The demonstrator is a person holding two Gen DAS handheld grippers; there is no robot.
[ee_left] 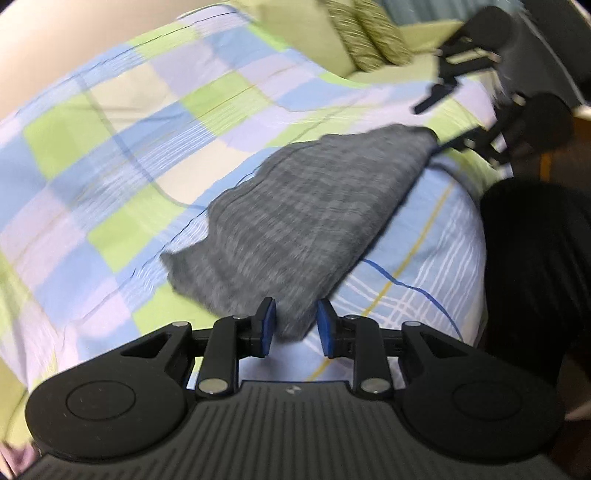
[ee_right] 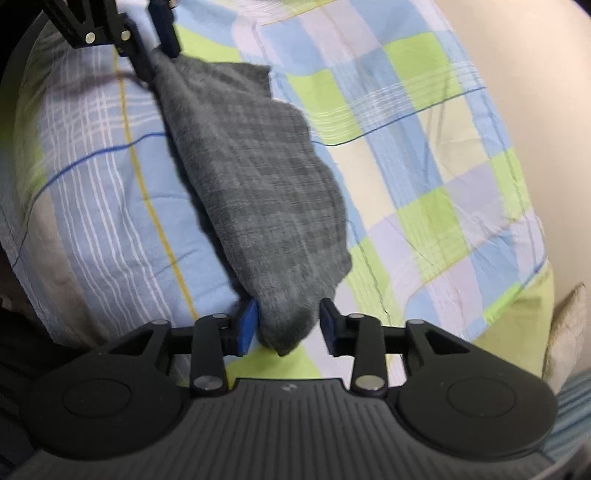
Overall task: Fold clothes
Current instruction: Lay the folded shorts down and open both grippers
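The left gripper (ee_left: 294, 325) sits low over the checked bedsheet (ee_left: 122, 155), jaws apart with one corner of the grey knitted garment (ee_left: 291, 218) lying loosely between its blue pads (ee_left: 269, 321). The right gripper (ee_right: 288, 325) faces it from the far end, jaws likewise spread around the opposite corner, not pinching. The garment lies stretched between them near the bed's edge, with broad bare sheet beyond and striped pillows (ee_left: 365, 33) well apart.
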